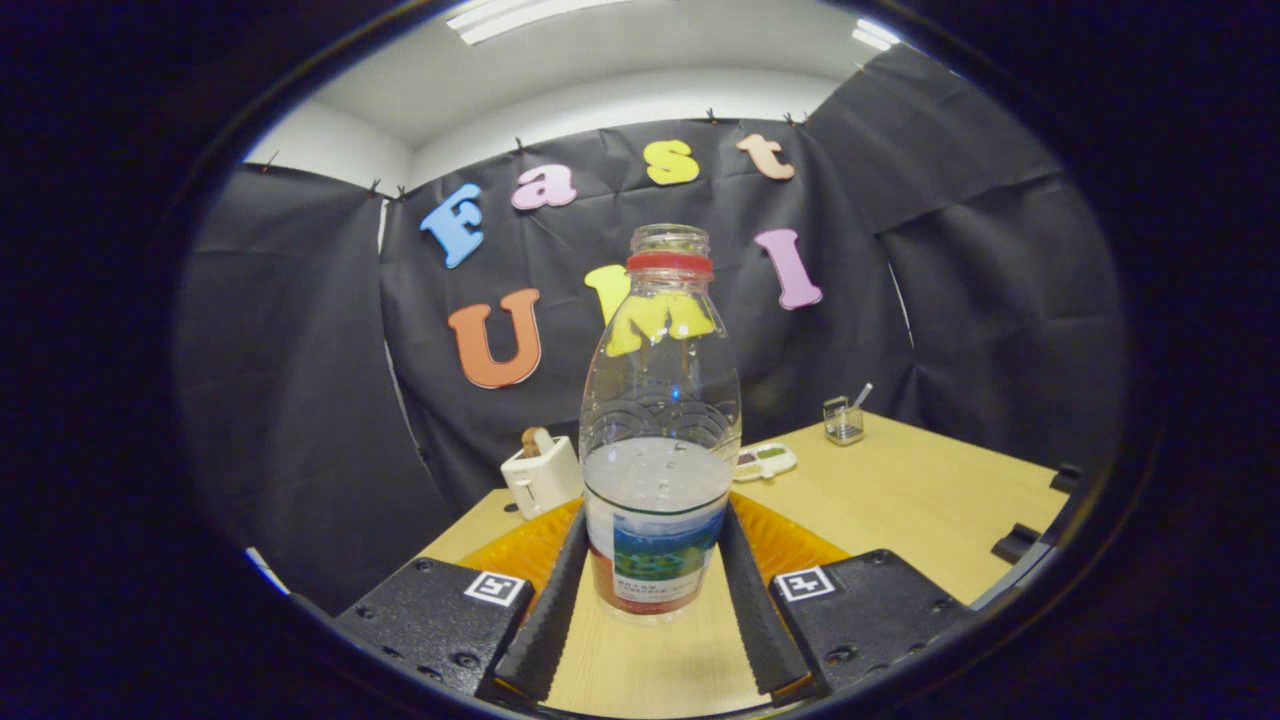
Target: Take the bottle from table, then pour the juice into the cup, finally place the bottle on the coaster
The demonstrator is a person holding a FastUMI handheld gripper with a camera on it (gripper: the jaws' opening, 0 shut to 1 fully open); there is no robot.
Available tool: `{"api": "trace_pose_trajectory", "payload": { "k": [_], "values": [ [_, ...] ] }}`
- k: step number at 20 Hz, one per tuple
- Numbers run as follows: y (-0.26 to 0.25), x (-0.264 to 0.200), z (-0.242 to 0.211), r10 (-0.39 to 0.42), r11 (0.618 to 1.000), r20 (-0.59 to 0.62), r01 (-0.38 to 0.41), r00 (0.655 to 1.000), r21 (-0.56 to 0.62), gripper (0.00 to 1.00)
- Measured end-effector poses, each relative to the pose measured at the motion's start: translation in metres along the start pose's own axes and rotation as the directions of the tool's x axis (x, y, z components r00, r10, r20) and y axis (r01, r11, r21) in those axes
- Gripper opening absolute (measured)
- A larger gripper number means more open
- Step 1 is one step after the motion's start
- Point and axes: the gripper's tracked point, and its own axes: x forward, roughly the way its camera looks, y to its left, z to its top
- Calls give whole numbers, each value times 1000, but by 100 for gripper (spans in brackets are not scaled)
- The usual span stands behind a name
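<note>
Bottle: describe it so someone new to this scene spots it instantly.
On the wooden table inside the black-cloth booth, look between the gripper fingers, which press on both its sides. The bottle stands upright there, clear plastic, capless, with a red neck ring, a pictured label and liquid up to about its middle. It towers over the white toaster-like box and small glass beyond it.

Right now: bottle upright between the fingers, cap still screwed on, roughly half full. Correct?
Not quite. The gripper view shows the bottle with no cap: its mouth is open, with just a red ring around the neck. The rest holds: it stands upright between the fingers of the gripper, roughly half full.
</note>
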Motion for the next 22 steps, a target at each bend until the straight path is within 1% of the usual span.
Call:
{"api": "trace_pose_trajectory", "payload": {
  "k": [2,4,5,7,10,17,22],
  "values": [
    [-1,7,-1,-33,995,6,33,999,-97,76],
    [4,20,-6,-44,988,3,44,999,-146,76],
    [7,29,-11,-44,987,-3,43,999,-156,76],
    [15,45,-20,-32,991,-11,31,999,-133,77],
    [17,71,-30,-54,991,-14,52,998,-122,77],
    [9,142,-62,-117,967,-29,107,993,-233,77],
    [8,185,-97,-132,963,-79,109,988,-248,77]
  ]
}}
